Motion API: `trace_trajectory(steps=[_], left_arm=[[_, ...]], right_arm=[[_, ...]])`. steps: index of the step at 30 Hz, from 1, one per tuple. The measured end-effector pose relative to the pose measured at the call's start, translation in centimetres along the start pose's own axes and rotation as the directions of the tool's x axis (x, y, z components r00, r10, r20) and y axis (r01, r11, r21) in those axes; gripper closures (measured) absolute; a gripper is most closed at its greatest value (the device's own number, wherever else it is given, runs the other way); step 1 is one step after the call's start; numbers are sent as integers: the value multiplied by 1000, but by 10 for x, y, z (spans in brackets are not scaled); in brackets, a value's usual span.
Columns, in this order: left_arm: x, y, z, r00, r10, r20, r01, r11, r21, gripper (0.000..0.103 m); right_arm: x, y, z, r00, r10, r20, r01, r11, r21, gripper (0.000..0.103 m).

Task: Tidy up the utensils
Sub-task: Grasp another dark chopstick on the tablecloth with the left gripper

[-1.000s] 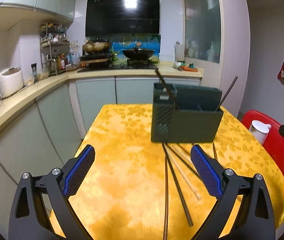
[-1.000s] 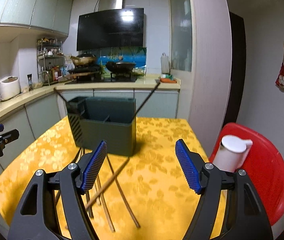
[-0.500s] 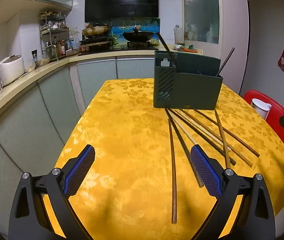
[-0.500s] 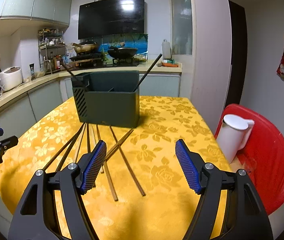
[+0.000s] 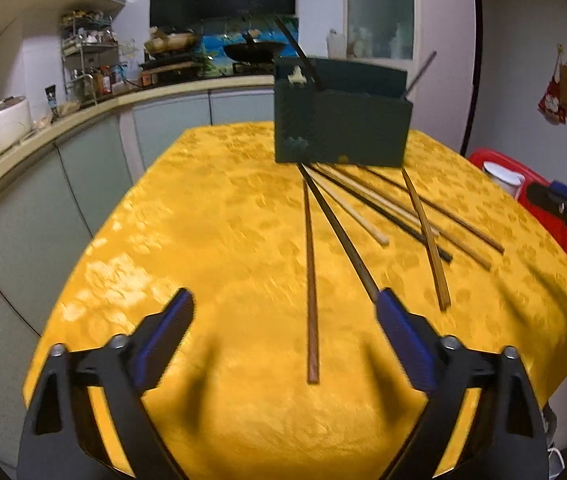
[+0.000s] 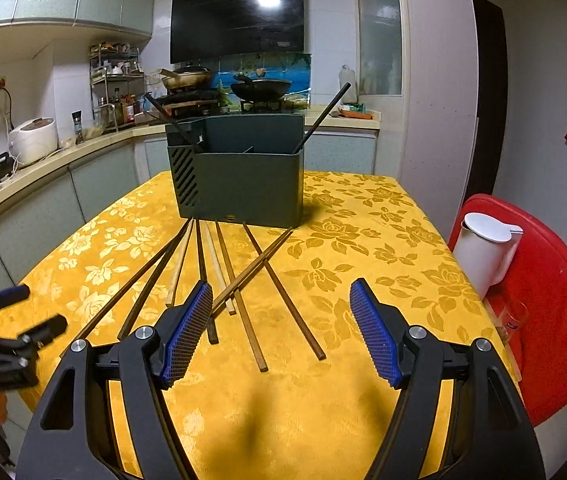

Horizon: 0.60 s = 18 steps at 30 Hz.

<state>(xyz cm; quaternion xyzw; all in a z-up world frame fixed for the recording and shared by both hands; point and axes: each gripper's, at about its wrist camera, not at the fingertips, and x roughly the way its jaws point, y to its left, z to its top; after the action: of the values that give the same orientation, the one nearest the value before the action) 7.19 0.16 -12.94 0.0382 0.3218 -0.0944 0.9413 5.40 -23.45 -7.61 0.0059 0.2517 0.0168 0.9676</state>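
Note:
A dark green utensil holder [image 6: 239, 176] stands at the far middle of the yellow tablecloth [image 6: 363, 232], with two dark chopsticks leaning in it; it also shows in the left wrist view [image 5: 341, 120]. Several loose chopsticks [image 6: 239, 280] fan out on the cloth in front of it, also seen in the left wrist view [image 5: 311, 272]. My left gripper [image 5: 283, 332] is open and empty above the near ends of the left sticks. My right gripper [image 6: 279, 320] is open and empty above the near ends of the right sticks.
A white jug [image 6: 487, 248] stands on a red chair [image 6: 551, 312] right of the table. A kitchen counter [image 5: 43, 136] with a rice cooker [image 5: 1, 122] runs along the left. The table's near edge lies just under both grippers.
Both grippers have drawn back and tilted down from the holder toward the near ends of the chopsticks. Both stay open and empty. The chopsticks have not moved.

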Motion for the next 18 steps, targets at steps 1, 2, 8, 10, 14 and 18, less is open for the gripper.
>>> trace_trajectory(steps=[1,2,8,10,14,18], left_arm=[[1,-2,-3,1000,-1,-7,1,1000,5,25],[3,-3,-6,1000,-1,-15,1,1000,12,30],[13,-11,-18,998,-18,-62,19,1000,21,59],[16,-12,-21,997,-20,-73,22,1000,22,68],[17,-11,-20,997,-20,-75,21,999,24,92],[18,-9,-18,996,-20,-84,21,1000,13,96]], right_arm=[[0,1,-2,1000,4,-5,-4,1000,2,34],[1,2,-4,1000,6,-9,-6,1000,4,34],[7,18,-16,999,29,-40,-29,1000,-7,34],[9,24,-19,998,41,-56,-41,999,-9,34],[17,37,-27,994,67,-91,-68,998,-12,34],[24,54,-35,988,97,-119,-100,995,-13,34]])
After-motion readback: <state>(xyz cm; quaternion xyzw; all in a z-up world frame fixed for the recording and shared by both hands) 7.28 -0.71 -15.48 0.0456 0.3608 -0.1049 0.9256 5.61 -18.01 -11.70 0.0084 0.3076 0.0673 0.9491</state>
